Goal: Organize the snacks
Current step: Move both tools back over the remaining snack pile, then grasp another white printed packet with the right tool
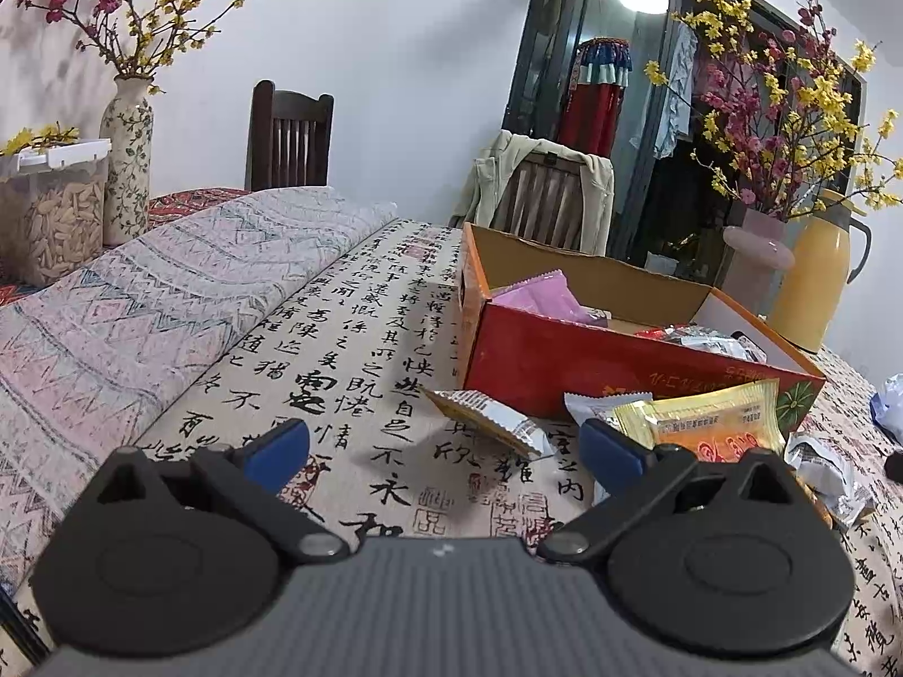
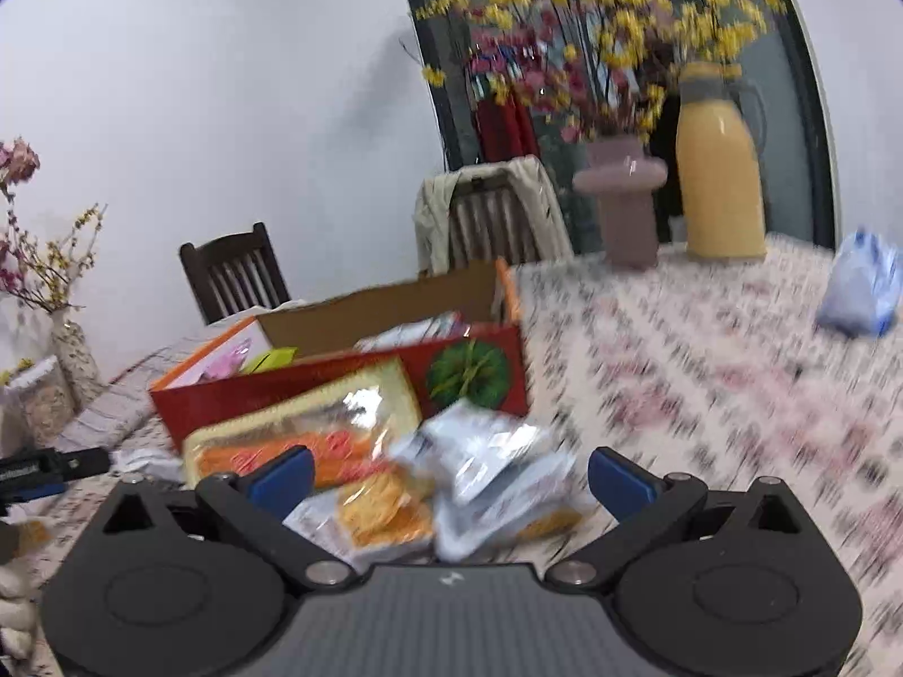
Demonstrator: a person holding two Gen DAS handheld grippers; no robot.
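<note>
Two open tools over loose snack packets beside a partly filled red box.

The likely fault is a multiple pick: the packets (image 2: 480, 479) lie heaped and overlapping on the worktop (image 2: 705, 372) against the red box (image 1: 592, 361), so closing on the pile could lift two or let slick foil slip. The right tool (image 2: 450, 477) is spread wide with the heap between its fingers, holding nothing; the blurred view leaves contact uncertain. The left tool (image 1: 446, 448) is equally wide and empty above the cloth, a silver packet (image 1: 491, 417) just ahead and a yellow packet (image 1: 705, 423) leaning against the box.
</note>
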